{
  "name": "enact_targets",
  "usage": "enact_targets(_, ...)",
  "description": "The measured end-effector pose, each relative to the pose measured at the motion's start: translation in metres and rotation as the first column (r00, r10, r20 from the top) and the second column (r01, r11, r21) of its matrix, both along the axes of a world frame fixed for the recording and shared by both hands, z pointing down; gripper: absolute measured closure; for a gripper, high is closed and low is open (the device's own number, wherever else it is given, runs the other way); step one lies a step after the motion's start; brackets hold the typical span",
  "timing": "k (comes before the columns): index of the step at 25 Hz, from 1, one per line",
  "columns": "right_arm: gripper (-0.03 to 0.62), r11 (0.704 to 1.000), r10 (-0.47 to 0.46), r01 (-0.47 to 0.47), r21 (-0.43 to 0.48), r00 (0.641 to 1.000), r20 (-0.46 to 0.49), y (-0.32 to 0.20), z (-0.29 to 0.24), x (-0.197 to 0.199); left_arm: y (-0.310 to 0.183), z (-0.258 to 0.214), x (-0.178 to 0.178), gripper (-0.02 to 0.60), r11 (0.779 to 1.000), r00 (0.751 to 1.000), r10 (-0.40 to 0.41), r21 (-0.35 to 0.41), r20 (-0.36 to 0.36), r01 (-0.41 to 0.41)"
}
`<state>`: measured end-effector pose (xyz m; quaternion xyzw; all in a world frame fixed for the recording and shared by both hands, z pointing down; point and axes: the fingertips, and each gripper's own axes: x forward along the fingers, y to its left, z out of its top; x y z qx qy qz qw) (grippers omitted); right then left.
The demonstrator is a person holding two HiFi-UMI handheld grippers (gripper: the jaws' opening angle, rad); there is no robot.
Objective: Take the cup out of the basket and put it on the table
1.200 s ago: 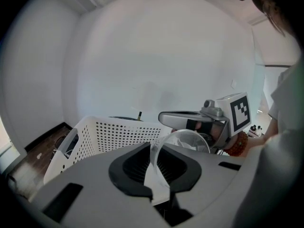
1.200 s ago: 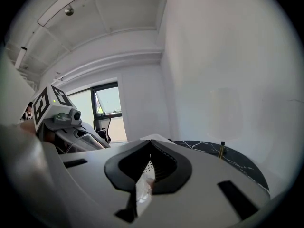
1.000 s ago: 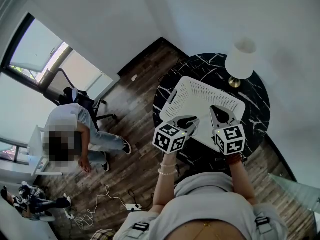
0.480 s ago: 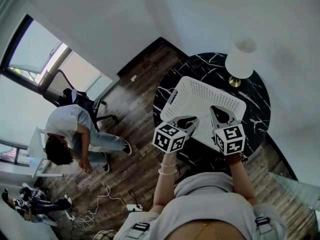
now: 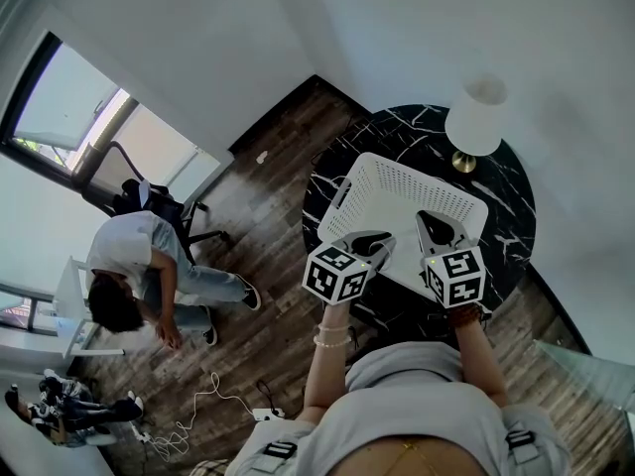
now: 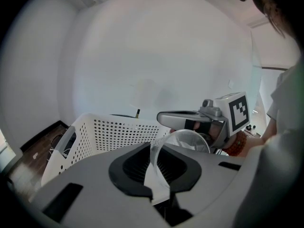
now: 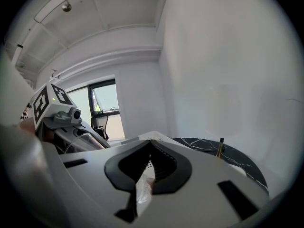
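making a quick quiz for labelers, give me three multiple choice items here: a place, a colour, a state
1. Where is the lamp? A on the floor; B on the black table beside the basket; C inside the basket.
2. The basket's colour? A white; B blue; C red.
3. The left tool is: A wide open, empty; B lying on the floor; C closed on the clear cup's wall.
B, its foot stands on the marble top; A, perforated white walls; C, the cup's wall sits pinched between its pads.
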<state>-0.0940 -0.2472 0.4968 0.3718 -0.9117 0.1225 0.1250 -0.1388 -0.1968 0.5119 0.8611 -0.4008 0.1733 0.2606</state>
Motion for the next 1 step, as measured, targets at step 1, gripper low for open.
enact_targets(1, 0.583, 1.0, 0.001, -0.001, 0.0, 1.0, 0.0, -0.0001, 0.0001, -0.0005, 0.0, 0.0001, -0.0007, 0.538, 1.0, 1.0, 0.0, 0.0, -0.001, 0.0)
